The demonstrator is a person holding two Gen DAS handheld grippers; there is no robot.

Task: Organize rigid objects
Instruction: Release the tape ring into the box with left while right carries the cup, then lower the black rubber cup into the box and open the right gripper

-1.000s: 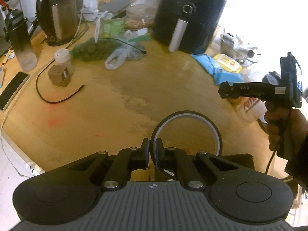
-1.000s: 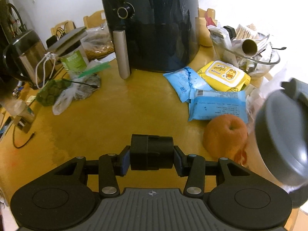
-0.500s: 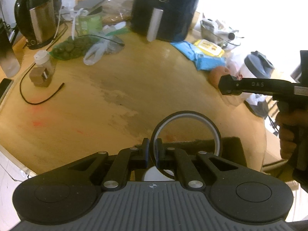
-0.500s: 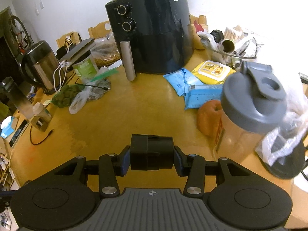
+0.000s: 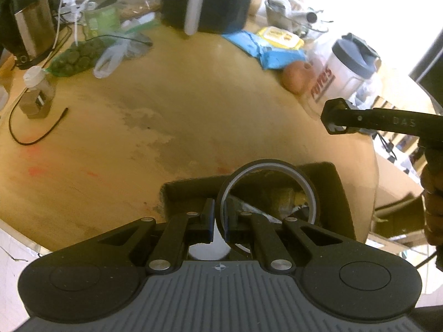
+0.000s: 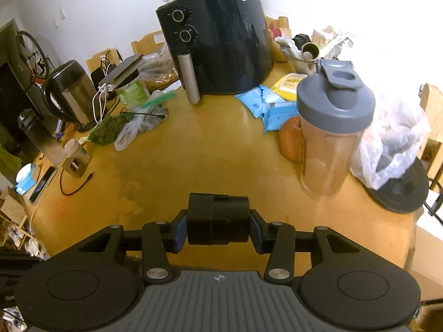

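Note:
My left gripper [image 5: 218, 221] is shut on the rim of a black tape roll [image 5: 268, 167] and holds it upright above a dark open-topped box [image 5: 329, 193] at the table's near edge. Some items lie inside the box, unclear. My right gripper [image 6: 217, 228] is shut on a black cylindrical object [image 6: 217, 218], held above the wooden table [image 6: 193, 152]. The right gripper also shows in the left wrist view [image 5: 336, 120], side-on at the right, above the table's edge.
A black air fryer [image 6: 218, 41] stands at the back. A grey-lidded shaker bottle [image 6: 329, 127], an orange [image 6: 289, 142], blue and yellow wipe packs [image 6: 272, 105] and a plastic bag [image 6: 393, 138] are right. A kettle [image 6: 70, 92], green bag [image 6: 109, 130], small jar [image 6: 76, 156] and cable [image 6: 74, 186] are left.
Both grippers have pulled back toward the table's near edge and risen. The dark box has come into view under the tape roll. Both grips are unchanged.

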